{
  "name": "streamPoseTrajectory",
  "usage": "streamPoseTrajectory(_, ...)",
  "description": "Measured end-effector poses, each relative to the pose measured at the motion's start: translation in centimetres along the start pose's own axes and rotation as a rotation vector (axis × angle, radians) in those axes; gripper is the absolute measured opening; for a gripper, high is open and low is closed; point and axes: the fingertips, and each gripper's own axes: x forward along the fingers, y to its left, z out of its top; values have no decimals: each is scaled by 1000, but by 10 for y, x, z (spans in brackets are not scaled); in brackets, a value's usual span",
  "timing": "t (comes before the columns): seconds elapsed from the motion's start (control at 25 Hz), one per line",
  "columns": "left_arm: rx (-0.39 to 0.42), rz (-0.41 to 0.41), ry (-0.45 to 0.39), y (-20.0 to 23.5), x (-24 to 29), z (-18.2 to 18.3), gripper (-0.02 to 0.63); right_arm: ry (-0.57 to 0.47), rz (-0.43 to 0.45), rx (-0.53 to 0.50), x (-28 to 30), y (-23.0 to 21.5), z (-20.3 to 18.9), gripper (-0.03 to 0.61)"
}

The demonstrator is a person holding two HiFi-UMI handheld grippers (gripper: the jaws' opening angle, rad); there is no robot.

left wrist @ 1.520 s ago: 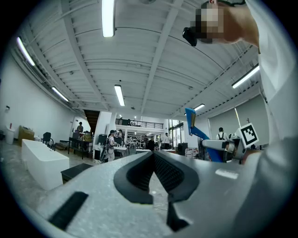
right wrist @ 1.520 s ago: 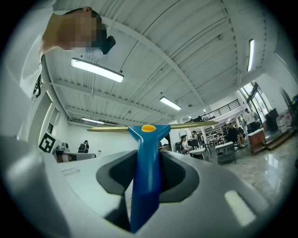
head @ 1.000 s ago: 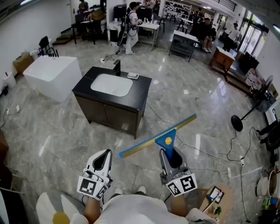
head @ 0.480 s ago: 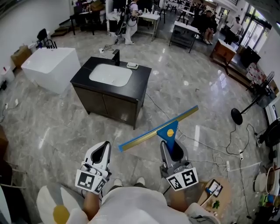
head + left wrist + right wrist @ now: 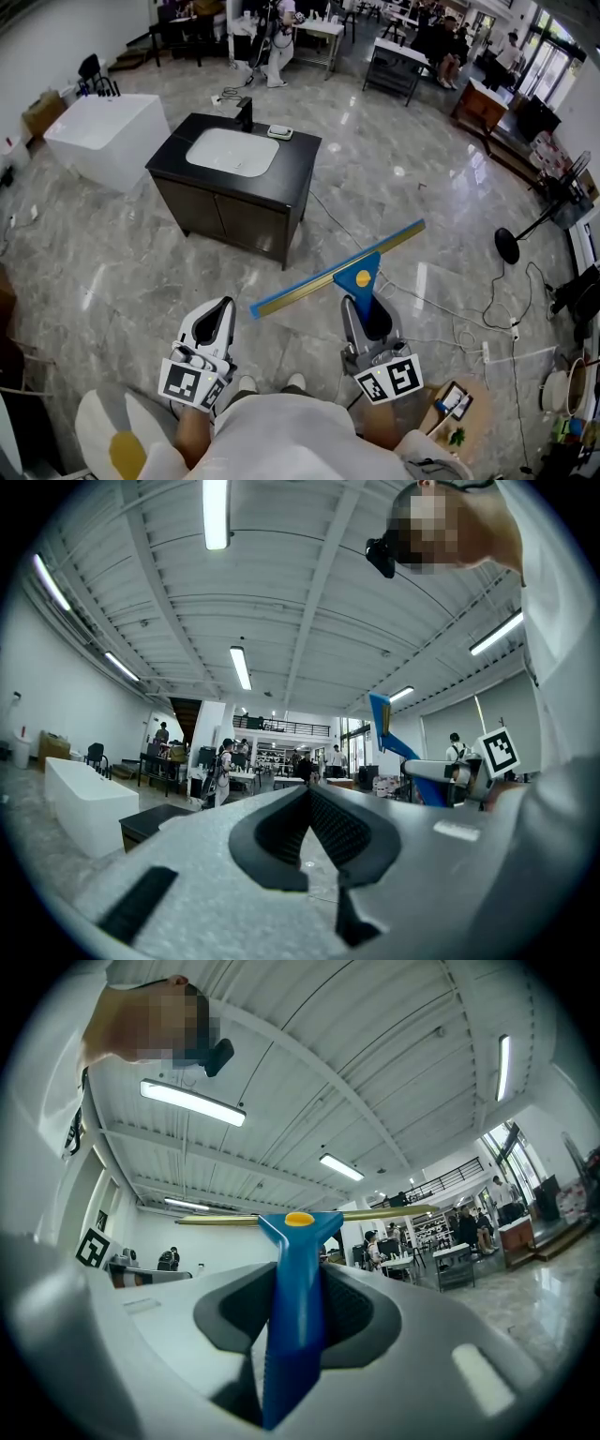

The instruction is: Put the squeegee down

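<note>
A squeegee (image 5: 354,277) with a blue handle, a yellow button and a long gold-edged blade is held out over the marble floor. My right gripper (image 5: 364,317) is shut on its handle (image 5: 295,1288), and the blade (image 5: 384,1212) runs crosswise above the jaws. My left gripper (image 5: 217,330) is beside it, level, jaws shut with nothing between them (image 5: 307,808). A dark vanity with a white sink (image 5: 234,155) stands ahead, beyond both grippers.
A white bathtub (image 5: 98,136) sits left of the vanity. Cables (image 5: 450,328) trail over the floor at right, near a standing fan (image 5: 525,234). Tables and several people fill the far end of the hall (image 5: 394,56). A small stool with items (image 5: 455,408) is by my right side.
The view has drifted a little nearer the vanity. Both grippers keep their pose, and the squeegee stays in the right gripper.
</note>
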Motion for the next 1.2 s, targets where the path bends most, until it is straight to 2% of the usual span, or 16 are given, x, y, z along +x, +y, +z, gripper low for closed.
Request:
streamPoseTrajectory(0.44, 18, 31, 23, -32, 47, -14, 6, -3, 14, 21, -7, -63, -4, 144)
streamPoseTrajectory(0.72, 34, 3, 37, -36, 87, -23, 6, 10, -6, 28, 3, -99, -13, 144)
streamPoseTrajectory(0.96, 28, 3, 27, 6, 126, -29, 6, 28, -12, 19, 49, -117, -29, 144)
streamPoseTrajectory(1.2, -15, 21, 26, 93, 172, -38, 6, 36, -11, 8, 144, -119, -43, 144)
